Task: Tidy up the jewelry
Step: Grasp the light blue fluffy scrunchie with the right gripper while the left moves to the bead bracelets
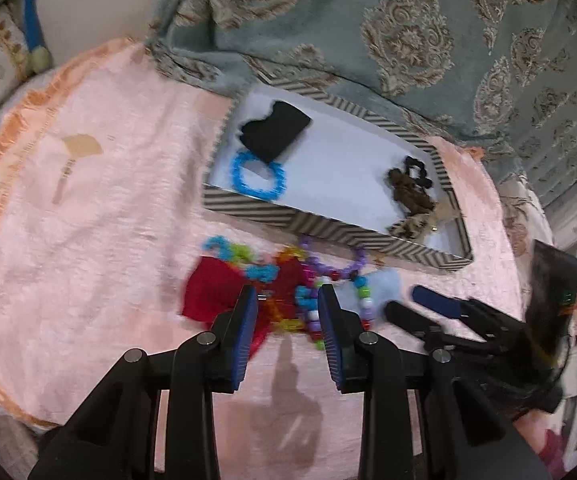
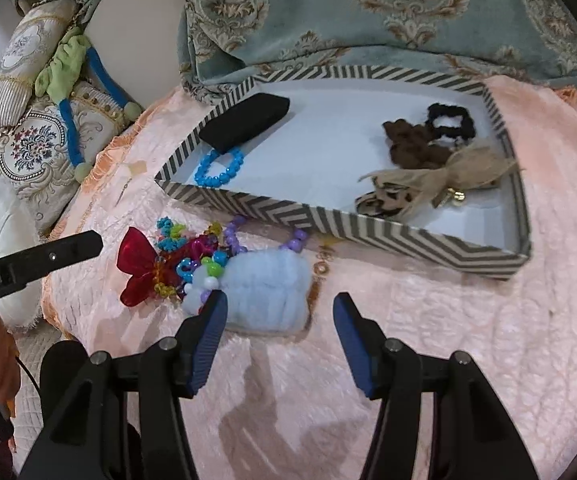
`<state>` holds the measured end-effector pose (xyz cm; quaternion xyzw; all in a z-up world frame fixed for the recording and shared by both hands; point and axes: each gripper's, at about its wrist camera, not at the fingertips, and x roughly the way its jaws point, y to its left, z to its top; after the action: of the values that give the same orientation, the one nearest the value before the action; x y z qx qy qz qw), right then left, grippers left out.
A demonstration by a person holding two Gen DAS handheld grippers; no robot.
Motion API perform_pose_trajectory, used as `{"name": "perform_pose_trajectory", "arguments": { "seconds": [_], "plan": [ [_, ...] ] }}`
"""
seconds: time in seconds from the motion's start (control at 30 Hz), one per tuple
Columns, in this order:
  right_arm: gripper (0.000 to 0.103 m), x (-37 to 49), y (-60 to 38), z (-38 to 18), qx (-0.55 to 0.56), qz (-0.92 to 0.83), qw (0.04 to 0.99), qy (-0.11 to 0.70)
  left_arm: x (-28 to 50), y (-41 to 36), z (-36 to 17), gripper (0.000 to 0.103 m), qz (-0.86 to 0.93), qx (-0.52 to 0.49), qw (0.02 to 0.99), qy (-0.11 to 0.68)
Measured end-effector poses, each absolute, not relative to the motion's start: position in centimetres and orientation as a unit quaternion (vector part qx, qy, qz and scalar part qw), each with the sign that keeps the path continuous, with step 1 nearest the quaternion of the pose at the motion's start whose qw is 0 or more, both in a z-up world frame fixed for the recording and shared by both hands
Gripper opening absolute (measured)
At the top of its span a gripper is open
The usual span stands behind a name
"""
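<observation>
A striped tray point(image 1: 248, 210) point(image 2: 280, 210) lies on a pink cloth. It holds a blue bead bracelet point(image 1: 258, 178) point(image 2: 218, 170), a black pad point(image 1: 274, 130) point(image 2: 244, 120) and several hair ties point(image 1: 410, 192) point(image 2: 420, 144). In front of the tray lies a heap: a red butterfly clip point(image 1: 216, 292) point(image 2: 138, 268), coloured bead strings point(image 1: 308, 280) point(image 2: 192, 256) and a light blue fluffy piece point(image 1: 376, 284) point(image 2: 266, 292). My left gripper point(image 1: 288, 300) is open just above the heap, its fingers either side of the beads. My right gripper point(image 2: 278, 300) is open over the fluffy piece.
A patterned teal blanket point(image 1: 408, 20) point(image 2: 368, 8) lies behind the tray. Embroidered cushions point(image 2: 28, 128) sit at the left. The right gripper's fingers point(image 1: 440, 312) show in the left wrist view, the left gripper's finger point(image 2: 40, 264) in the right wrist view.
</observation>
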<state>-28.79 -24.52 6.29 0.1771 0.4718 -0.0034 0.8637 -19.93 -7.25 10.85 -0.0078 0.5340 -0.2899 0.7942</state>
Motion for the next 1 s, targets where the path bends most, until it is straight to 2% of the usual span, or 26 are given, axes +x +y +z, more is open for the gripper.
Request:
{"name": "perform_pose_trajectory", "arguments": {
  "seconds": [0.17, 0.53, 0.57, 0.63, 0.8, 1.0],
  "plan": [
    [0.054, -28.1, -24.6, 4.6, 0.199, 0.007, 0.856, 0.477, -19.4, -10.2, 9.4, 0.015, -0.311, -0.026, 0.769, 0.558],
    [0.054, -29.2, -25.2, 3.9, 0.222, 0.027, 0.863, 0.453, -18.6, -14.0, 6.2, 0.014, -0.307, -0.037, 0.737, 0.601],
    [0.052, -29.2, -25.3, 3.9, 0.222, 0.028, 0.864, 0.451, -18.6, -14.2, 5.9, 0.013, -0.298, -0.029, 0.740, 0.602],
    [0.038, -29.4, -25.2, 3.7, 0.227, 0.037, 0.864, 0.447, -18.5, -14.2, 5.6, 0.000, -0.297, -0.031, 0.740, 0.603],
    [0.023, -29.6, -24.8, 3.9, 0.212, 0.041, 0.873, 0.438, -18.4, -13.0, 6.4, 0.000, -0.300, -0.043, 0.743, 0.596],
    [0.019, -30.9, -25.3, 6.3, 0.209, 0.048, 0.885, 0.414, -18.6, -10.7, 9.2, 0.000, -0.306, -0.053, 0.761, 0.570]
  ]
}}
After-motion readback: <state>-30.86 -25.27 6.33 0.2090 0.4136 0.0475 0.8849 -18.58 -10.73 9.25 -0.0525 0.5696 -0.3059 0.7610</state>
